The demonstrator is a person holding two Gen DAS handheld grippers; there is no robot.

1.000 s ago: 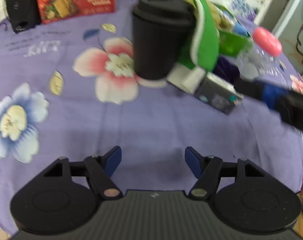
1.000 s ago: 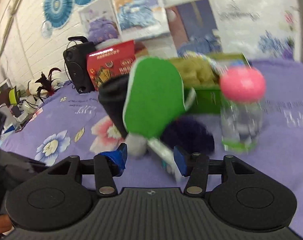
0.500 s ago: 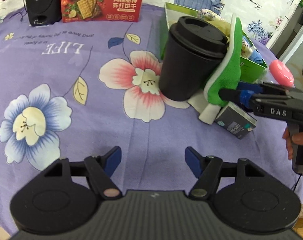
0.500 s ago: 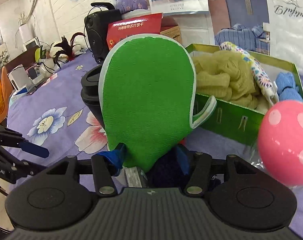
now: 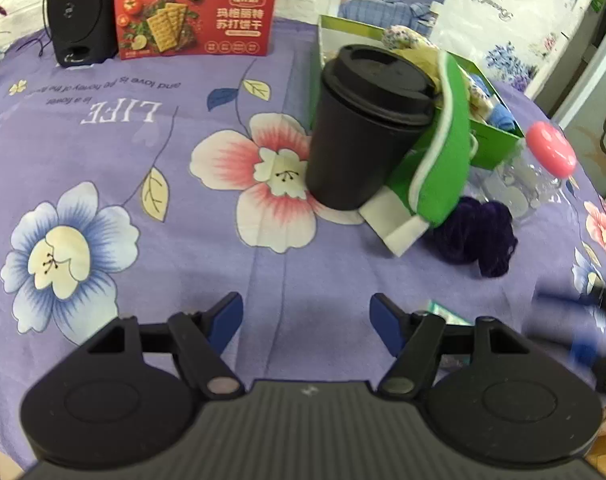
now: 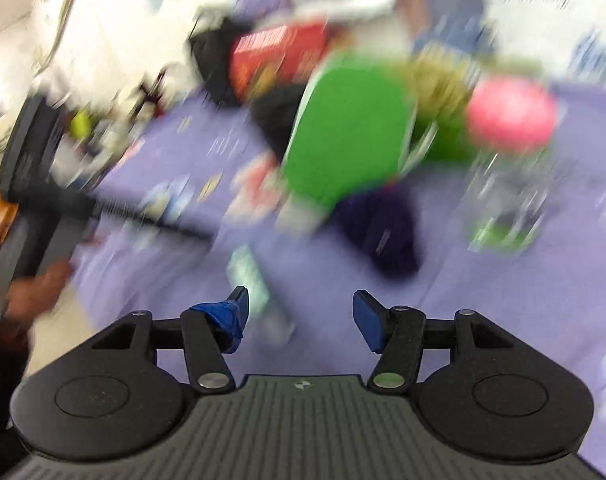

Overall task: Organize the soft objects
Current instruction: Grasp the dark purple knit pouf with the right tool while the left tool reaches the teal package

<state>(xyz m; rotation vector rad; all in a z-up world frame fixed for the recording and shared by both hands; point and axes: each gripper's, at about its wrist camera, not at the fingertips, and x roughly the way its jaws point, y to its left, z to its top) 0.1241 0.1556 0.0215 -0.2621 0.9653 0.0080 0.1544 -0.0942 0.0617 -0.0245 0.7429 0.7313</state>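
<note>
A green mitt [image 5: 443,160] with white trim leans upright against a black lidded cup [image 5: 363,128]; it also shows, blurred, in the right wrist view [image 6: 347,132]. A dark purple yarn bundle [image 5: 475,236] lies on the cloth beside it, and shows in the right wrist view [image 6: 383,232]. A green box [image 5: 491,140] behind holds yellow, floral and blue soft items. My left gripper [image 5: 306,316] is open and empty, short of the cup. My right gripper [image 6: 299,312] is open and empty, back from the mitt and yarn.
A clear bottle with a pink cap [image 5: 543,160] stands right of the box. A small teal packet [image 6: 251,276] lies near my right gripper. A red cracker box [image 5: 195,8] and black speaker [image 5: 79,12] stand at the far edge of the purple floral tablecloth [image 5: 143,240].
My right gripper has pulled back from the mitt and opened wider; its view is now motion-blurred. The small packet has shifted toward the near edge. The left gripper has barely moved.
</note>
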